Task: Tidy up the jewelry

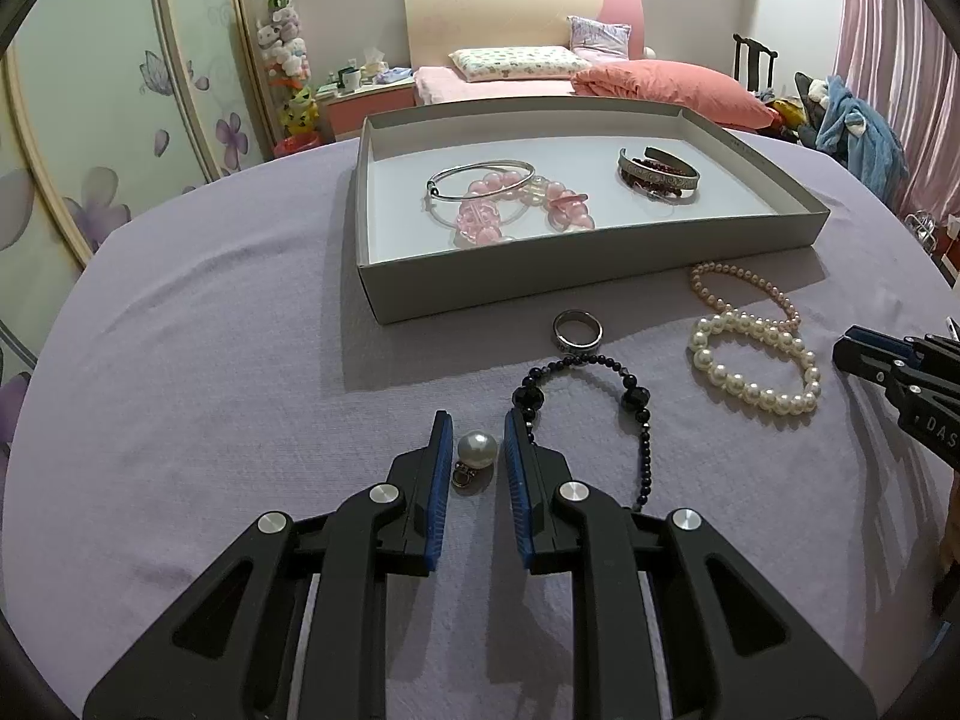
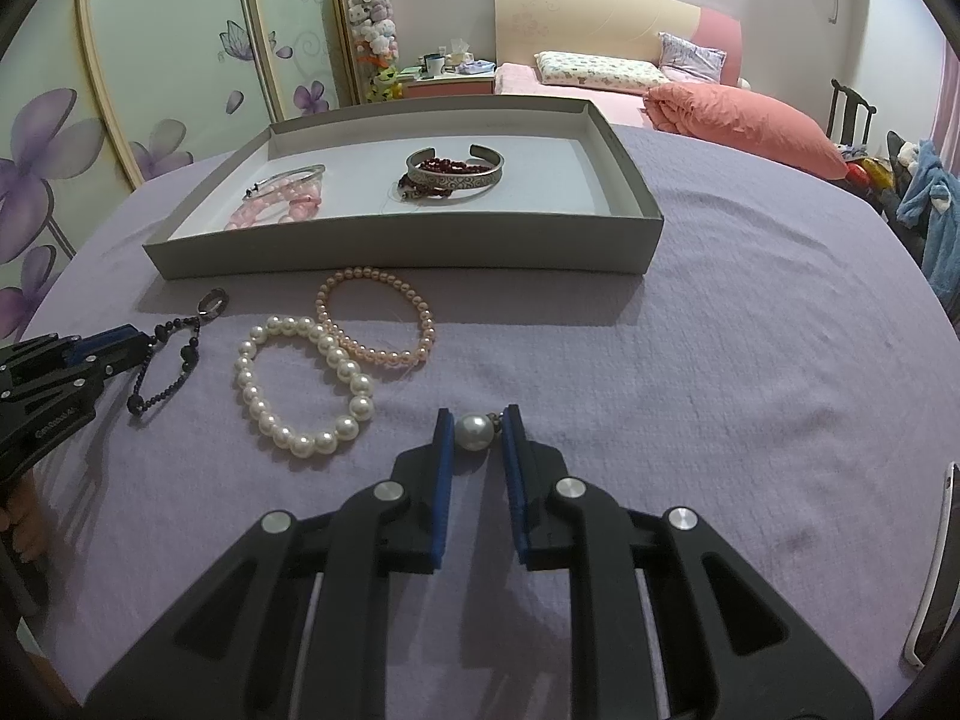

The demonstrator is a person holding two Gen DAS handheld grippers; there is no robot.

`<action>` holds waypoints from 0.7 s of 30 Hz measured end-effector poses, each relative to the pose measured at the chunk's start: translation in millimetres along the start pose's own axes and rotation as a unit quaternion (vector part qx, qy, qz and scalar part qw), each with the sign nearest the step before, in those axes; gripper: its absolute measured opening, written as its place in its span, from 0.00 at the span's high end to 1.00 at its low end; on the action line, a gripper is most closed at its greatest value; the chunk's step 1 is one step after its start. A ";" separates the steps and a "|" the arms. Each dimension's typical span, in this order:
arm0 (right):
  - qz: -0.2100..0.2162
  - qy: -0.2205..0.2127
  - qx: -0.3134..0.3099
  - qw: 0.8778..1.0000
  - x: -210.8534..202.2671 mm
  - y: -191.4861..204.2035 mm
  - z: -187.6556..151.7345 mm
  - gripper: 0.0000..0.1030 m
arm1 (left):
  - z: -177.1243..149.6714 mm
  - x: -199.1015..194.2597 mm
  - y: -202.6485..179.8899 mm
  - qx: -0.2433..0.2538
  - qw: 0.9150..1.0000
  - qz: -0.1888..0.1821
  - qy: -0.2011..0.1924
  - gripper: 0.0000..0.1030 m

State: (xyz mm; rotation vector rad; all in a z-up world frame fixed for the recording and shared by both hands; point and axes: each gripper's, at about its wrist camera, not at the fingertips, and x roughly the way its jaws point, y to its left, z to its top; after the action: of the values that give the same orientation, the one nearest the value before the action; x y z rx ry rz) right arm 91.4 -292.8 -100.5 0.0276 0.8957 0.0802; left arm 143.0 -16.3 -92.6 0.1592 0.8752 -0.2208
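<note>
Pearl pendant (image 1: 477, 450) lies loose inside open left tool (image 1: 476, 421); whether right tool (image 2: 477, 415) grips, unclear.

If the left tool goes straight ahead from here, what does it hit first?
The loose pearl, already sitting between the open fingers of the left tool. Past it lies bare cloth, then probably the ring, then the box wall, though depth here is uncertain. The black bead strand touches the right finger.
</note>
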 end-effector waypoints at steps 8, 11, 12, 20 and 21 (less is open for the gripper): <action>-0.013 0.000 -0.003 1.000 3.1 5.9 3.3 0.84 | 1.2 -0.1 -8.2 0.003 1.000 0.013 0.001 0.86; -0.007 -0.003 0.009 1.000 3.0 2.8 5.0 0.84 | 1.8 -0.3 -9.7 0.001 1.000 0.019 0.000 0.86; -0.005 -0.004 0.013 1.000 3.1 2.6 5.1 0.84 | 2.0 -0.4 -8.8 -0.002 1.000 0.020 0.000 0.86; 0.015 -0.100 0.037 0.994 -44.4 4.5 13.1 0.84 | 6.5 -38.7 13.5 -0.054 0.996 0.023 -0.070 0.87; 0.018 -0.118 0.037 0.992 -53.7 6.0 14.7 0.84 | 7.6 -44.7 13.5 -0.056 0.995 0.024 -0.083 0.87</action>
State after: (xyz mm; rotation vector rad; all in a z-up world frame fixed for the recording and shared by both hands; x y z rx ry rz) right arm 69.2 -291.1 -49.2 0.1194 0.6609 0.0760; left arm 124.4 0.6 -52.5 0.0558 0.7165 -0.1373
